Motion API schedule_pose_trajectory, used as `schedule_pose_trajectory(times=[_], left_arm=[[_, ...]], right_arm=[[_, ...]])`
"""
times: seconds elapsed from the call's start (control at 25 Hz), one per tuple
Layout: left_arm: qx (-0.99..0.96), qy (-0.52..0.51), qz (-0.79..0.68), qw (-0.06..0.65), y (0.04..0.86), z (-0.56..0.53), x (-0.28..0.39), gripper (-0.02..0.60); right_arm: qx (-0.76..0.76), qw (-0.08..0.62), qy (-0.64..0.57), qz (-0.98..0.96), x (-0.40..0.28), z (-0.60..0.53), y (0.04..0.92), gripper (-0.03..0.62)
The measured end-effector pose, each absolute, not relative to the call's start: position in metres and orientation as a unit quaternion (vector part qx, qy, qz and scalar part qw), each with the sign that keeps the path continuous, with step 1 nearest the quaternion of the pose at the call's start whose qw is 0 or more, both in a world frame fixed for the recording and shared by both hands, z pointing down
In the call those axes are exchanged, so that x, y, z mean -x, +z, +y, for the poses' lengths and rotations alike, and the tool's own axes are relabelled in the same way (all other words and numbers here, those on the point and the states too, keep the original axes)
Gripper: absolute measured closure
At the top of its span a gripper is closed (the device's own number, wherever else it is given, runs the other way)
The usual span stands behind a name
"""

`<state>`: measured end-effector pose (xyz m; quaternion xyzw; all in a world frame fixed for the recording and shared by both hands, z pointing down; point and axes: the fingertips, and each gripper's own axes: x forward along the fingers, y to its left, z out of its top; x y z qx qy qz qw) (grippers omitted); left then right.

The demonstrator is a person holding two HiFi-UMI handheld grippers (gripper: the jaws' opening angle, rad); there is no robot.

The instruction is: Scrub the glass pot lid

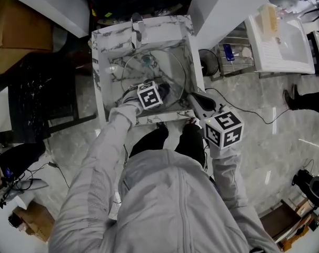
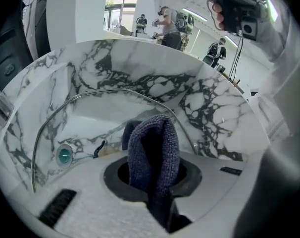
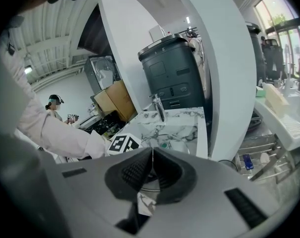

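Lid (image 1: 149, 70) leans in the sink (image 1: 149, 26), with my left gripper (image 1: 158, 94) at its front edge and my right gripper (image 1: 193, 96) off the sink's front right corner. Left gripper view: my jaws clamp a cloth (image 2: 155, 152) facing the glass. Right gripper view: my jaws are pressed together, nothing between them.

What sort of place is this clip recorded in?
Probably a mock kitchen station in a lab hall: a freestanding marble-patterned sink with a faucet holds the glass pot lid, and other people work behind.
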<state>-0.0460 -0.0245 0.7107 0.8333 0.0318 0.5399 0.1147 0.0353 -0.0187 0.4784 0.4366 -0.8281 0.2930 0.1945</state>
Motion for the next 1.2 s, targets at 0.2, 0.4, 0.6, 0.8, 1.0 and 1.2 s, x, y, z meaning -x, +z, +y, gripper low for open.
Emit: schedule_pose_trajectory(times=[0.2,0.4,0.6,0.8,1.0,1.2], left_arm=[[-0.841,0.52,0.055,0.143,0.707,-0.012,0.039,0.509],[-0.847,0.506,0.063,0.147,0.695,-0.014,0.035,0.511],[-0.852,0.481,0.119,0.168,0.688,0.007,0.029,0.51],[-0.867,0.463,0.103,0.151,0.675,-0.009,0.034,0.509],[-0.874,0.466,-0.061,0.119,0.668,-0.093,0.072,0.509],[-0.844,0.487,-0.21,0.08,0.662,-0.175,0.123,0.509]], right_arm=[[-0.443,0.19,0.292,-0.826,-0.039,-0.018,0.478,0.565],[-0.444,0.192,0.292,-0.825,-0.04,-0.02,0.478,0.565],[-0.44,0.192,0.293,-0.827,-0.035,-0.027,0.478,0.565],[-0.434,0.195,0.292,-0.83,-0.027,-0.04,0.477,0.565],[-0.43,0.197,0.289,-0.832,-0.02,-0.051,0.473,0.565],[-0.426,0.2,0.29,-0.833,-0.016,-0.061,0.477,0.565]])
